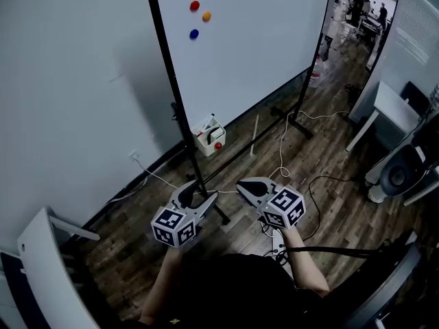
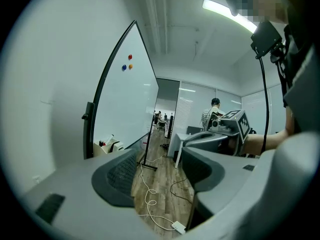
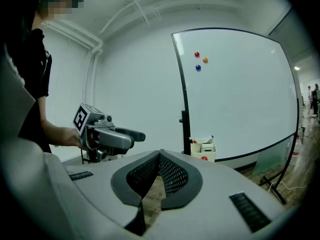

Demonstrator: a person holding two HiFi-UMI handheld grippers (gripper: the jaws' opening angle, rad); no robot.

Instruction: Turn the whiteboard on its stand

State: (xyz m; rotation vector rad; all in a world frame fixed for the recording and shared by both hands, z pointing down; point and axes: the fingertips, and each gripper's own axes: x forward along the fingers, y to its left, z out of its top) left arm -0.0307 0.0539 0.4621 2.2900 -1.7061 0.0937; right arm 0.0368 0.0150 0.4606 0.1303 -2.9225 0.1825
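Note:
The whiteboard [image 1: 254, 46] stands upright in its black-framed stand [image 1: 173, 94], with three coloured magnets [image 1: 195, 6] near its top left. Both grippers hover low in front of the stand's left foot [image 1: 218, 214], apart from the board. My left gripper [image 1: 198, 196] is open with nothing between its jaws, and through them [image 2: 160, 171] I see floor and cable. My right gripper [image 1: 244, 184] is shut on nothing, its tips meeting [image 3: 160, 154]. The board [image 3: 240, 99] lies ahead of it to the right; from the left gripper the board [image 2: 125, 109] shows nearly edge-on.
A white box [image 1: 209, 137] with markers hangs at the board's lower left. Cables [image 1: 285, 139] trail over the wood floor. A white table [image 1: 387, 105] and a round grey device [image 1: 401, 173] stand at right, a white chair [image 1: 48, 266] at left. People [image 1: 363, 5] are far off.

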